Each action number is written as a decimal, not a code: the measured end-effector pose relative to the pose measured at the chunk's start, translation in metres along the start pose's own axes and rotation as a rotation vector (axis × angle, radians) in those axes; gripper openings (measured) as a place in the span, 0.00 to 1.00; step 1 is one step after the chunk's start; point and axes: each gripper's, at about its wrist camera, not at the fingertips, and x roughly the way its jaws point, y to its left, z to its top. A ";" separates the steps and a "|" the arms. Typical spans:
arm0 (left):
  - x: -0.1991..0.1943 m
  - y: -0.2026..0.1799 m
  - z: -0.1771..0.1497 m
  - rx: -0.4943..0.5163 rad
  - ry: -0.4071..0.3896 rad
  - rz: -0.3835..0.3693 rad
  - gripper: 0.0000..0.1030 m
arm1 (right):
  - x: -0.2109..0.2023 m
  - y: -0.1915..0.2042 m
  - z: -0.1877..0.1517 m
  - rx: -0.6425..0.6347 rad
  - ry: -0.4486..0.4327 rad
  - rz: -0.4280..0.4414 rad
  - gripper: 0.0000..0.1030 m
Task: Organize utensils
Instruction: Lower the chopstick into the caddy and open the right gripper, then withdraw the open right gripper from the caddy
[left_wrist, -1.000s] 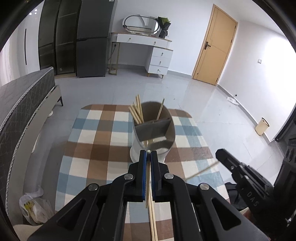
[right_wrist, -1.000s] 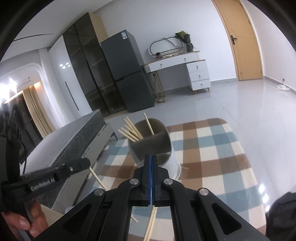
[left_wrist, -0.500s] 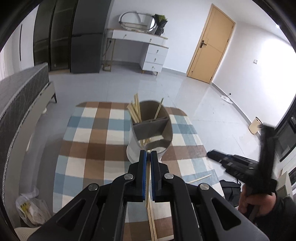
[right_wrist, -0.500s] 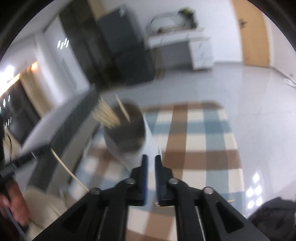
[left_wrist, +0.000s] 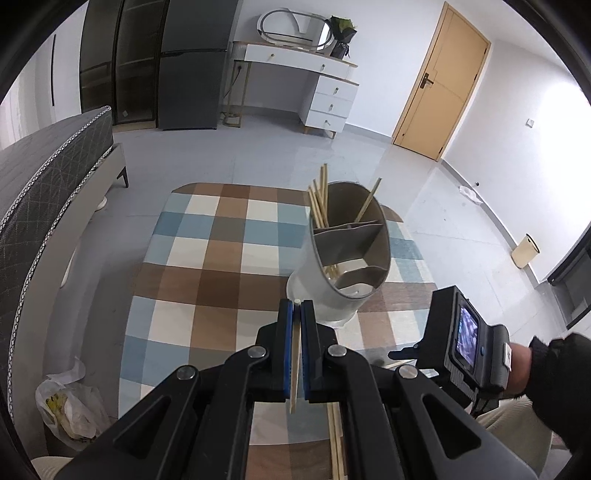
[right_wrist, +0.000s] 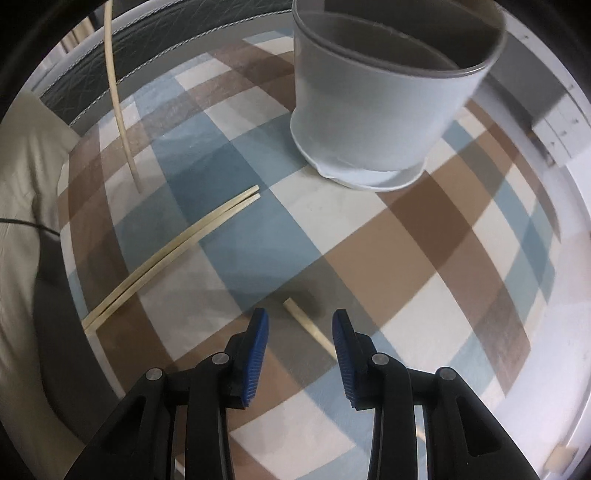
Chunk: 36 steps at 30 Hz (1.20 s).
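My left gripper (left_wrist: 296, 306) is shut on a pale wooden chopstick (left_wrist: 294, 365) and hovers just in front of the white utensil holder (left_wrist: 343, 291). The holder has grey dividers, and several chopsticks (left_wrist: 319, 203) stand in its far compartments. My right gripper (right_wrist: 300, 315) points down at the checked tablecloth (right_wrist: 424, 229) and its jaws are opening. A single chopstick (right_wrist: 310, 326) lies on the cloth between them, untouched by the pads. In the right wrist view the holder (right_wrist: 376, 110) stands beyond, and the left gripper's chopstick (right_wrist: 120, 103) hangs at the upper left.
Two chopsticks (right_wrist: 177, 254) lie side by side on the cloth, left of the right gripper. A hand in a dark sleeve (left_wrist: 546, 369) grips the right tool. A grey sofa (left_wrist: 44, 177) flanks the table on the left, with a plastic bag (left_wrist: 70, 410) on the floor.
The right gripper has tipped down towards the table and its jaws have parted. The chopstick it held now lies on the cloth. The left gripper has sunk slightly, still clamping its chopstick.
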 end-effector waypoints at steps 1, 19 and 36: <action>0.001 0.001 0.000 0.000 0.002 0.002 0.00 | 0.005 -0.001 0.001 -0.016 0.016 0.014 0.32; -0.019 -0.019 0.004 0.028 -0.017 0.001 0.00 | -0.046 -0.006 0.001 0.230 -0.259 0.047 0.05; -0.063 -0.058 0.020 0.117 -0.079 0.006 0.00 | -0.158 0.005 -0.017 0.576 -0.733 0.068 0.04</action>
